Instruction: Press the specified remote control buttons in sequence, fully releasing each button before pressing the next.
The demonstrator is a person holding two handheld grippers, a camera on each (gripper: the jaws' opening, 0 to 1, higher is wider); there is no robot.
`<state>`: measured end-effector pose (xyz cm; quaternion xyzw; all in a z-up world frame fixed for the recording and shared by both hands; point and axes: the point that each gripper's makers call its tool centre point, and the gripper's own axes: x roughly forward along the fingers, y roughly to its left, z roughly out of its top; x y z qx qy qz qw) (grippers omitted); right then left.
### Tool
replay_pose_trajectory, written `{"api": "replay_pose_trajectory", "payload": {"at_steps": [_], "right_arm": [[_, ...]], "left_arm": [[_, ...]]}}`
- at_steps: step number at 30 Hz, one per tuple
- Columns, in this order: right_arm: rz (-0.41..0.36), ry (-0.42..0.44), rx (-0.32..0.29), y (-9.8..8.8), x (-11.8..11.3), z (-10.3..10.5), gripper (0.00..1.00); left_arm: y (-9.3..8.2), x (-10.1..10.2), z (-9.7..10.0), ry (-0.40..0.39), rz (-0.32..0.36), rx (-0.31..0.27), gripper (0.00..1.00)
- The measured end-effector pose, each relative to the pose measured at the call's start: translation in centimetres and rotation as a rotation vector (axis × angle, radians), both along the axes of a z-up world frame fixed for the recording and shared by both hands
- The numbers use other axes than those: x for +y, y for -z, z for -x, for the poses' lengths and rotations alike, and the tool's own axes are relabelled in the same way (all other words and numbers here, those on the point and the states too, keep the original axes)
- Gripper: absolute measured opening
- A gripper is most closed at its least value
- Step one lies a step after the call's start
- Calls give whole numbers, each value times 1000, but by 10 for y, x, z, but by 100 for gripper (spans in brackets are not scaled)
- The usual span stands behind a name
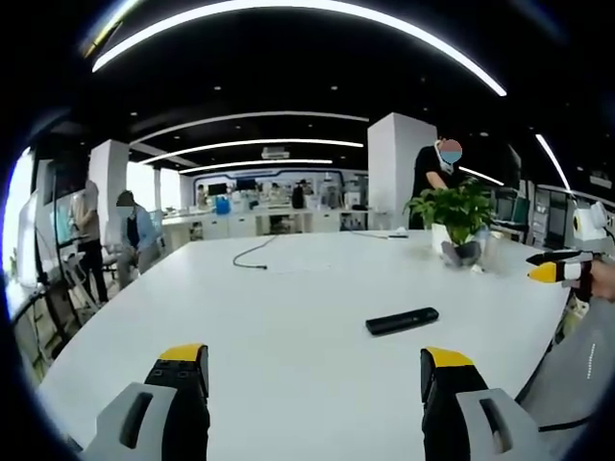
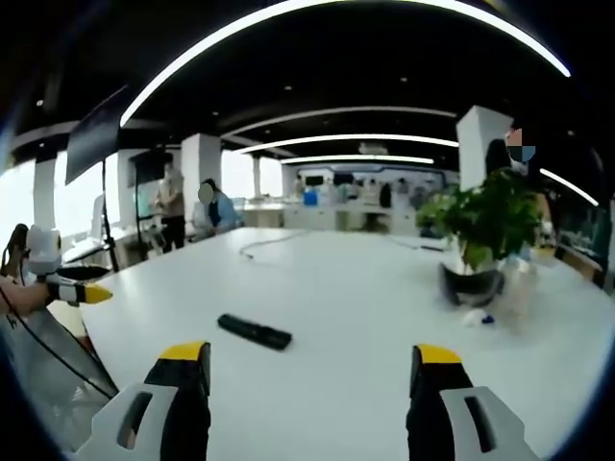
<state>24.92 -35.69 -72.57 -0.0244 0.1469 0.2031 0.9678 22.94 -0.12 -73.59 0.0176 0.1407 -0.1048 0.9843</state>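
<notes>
A slim black remote control (image 1: 402,321) lies flat on the white table (image 1: 288,288), ahead and right of my left gripper (image 1: 312,370), whose yellow-tipped jaws stand wide apart with nothing between them. The right gripper (image 1: 553,271) comes in at the right edge of that view, held by a hand. In the right gripper view the remote control (image 2: 254,331) lies ahead and to the left of my right gripper (image 2: 312,367), which is open and holds nothing. The left gripper (image 2: 82,291) shows at the far left edge, over the table's rim.
A potted green plant (image 1: 456,219) stands on the table beyond the remote; it is also the potted plant (image 2: 480,235) at the right. A dark cable (image 1: 255,253) lies on the far part of the table. People stand and sit at the room's sides.
</notes>
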Motion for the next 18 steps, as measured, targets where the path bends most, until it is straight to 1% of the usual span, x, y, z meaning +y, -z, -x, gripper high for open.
{"api": "replay_pose_trajectory", "payload": {"at_steps": [5,8,12,18], "right_arm": [[12,-31,-7,-1,7,2,84],[14,-54,-11,-2,10,2,84],[7,-93,3,1,17,5,84],[34,-151,17,5,29,8,84]], "left_arm": [[3,2,0,-7,-11,10,95],[4,2,0,-9,-32,17,95],[7,3,0,-20,-52,28,95],[9,2,0,-19,-85,38,95]]}}
